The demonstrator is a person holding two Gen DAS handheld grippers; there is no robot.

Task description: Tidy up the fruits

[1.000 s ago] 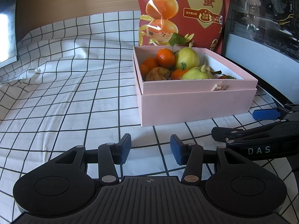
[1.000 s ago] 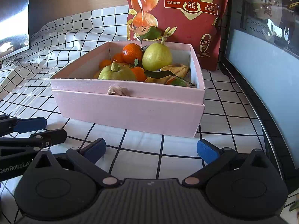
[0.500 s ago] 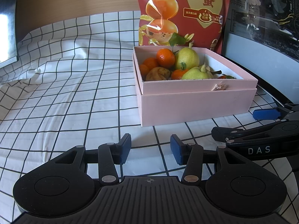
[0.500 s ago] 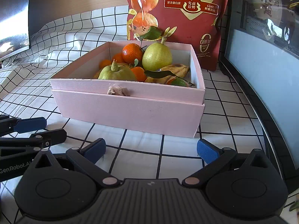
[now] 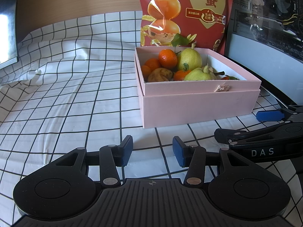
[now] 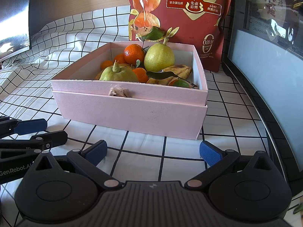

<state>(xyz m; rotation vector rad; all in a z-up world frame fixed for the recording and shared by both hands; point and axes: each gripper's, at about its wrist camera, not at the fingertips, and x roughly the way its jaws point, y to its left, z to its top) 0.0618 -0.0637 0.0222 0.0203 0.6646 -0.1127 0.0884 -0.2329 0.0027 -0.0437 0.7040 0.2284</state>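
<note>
A pink box (image 5: 198,107) (image 6: 130,111) stands on the checked cloth and holds fruit: tangerines (image 5: 167,58) (image 6: 134,54), two pears (image 5: 189,59) (image 6: 159,57) and spotted bananas (image 6: 176,71). My left gripper (image 5: 152,151) is open and empty, low over the cloth in front of the box's left corner. My right gripper (image 6: 152,151) is open wide and empty, in front of the box's near wall. Each gripper shows at the edge of the other's view.
A red snack bag (image 5: 181,13) (image 6: 181,19) stands right behind the box. A dark glass panel (image 6: 265,66) runs along the right. A dark screen (image 5: 7,28) is at far left. The checked cloth (image 5: 66,94) lies wrinkled to the left.
</note>
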